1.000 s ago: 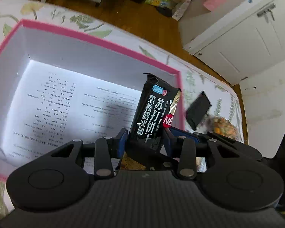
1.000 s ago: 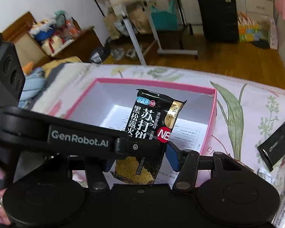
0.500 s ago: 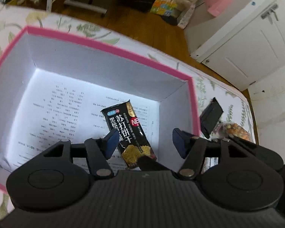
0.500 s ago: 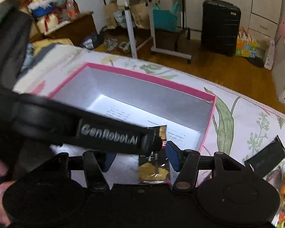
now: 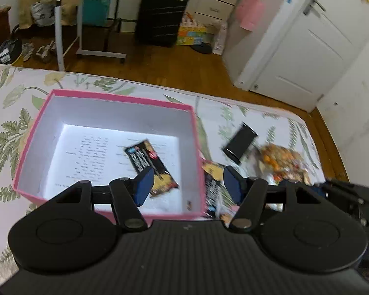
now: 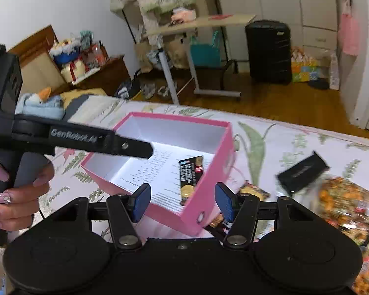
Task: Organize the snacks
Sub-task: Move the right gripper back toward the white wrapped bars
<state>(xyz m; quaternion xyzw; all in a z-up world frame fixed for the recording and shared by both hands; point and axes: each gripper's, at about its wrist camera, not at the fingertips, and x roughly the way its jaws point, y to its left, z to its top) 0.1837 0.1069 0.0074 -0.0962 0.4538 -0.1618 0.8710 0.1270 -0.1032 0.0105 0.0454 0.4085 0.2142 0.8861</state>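
Observation:
A pink box [image 5: 194, 127] with white walls stands on the flowered bed cover; it also shows in the right wrist view [image 6: 219, 162]. A black cracker packet [image 5: 148, 162] lies flat on the printed paper inside it, also seen in the right wrist view [image 6: 190, 175]. My left gripper [image 5: 185, 184] is open and empty above the box's near right corner. My right gripper [image 6: 182, 200] is open and empty above the box's near edge. A second similar packet [image 5: 212, 184] lies outside the box by its right wall.
A black packet [image 5: 239, 142] and a clear bag of mixed orange snacks [image 5: 280, 159] lie right of the box; the bag also shows in the right wrist view [image 6: 344, 204]. The left gripper's body and the hand [image 6: 14, 189] holding it cross the right wrist view.
The left gripper opened and let go of the cracker packet, which now lies in the box. Both grippers pulled up and back from the box.

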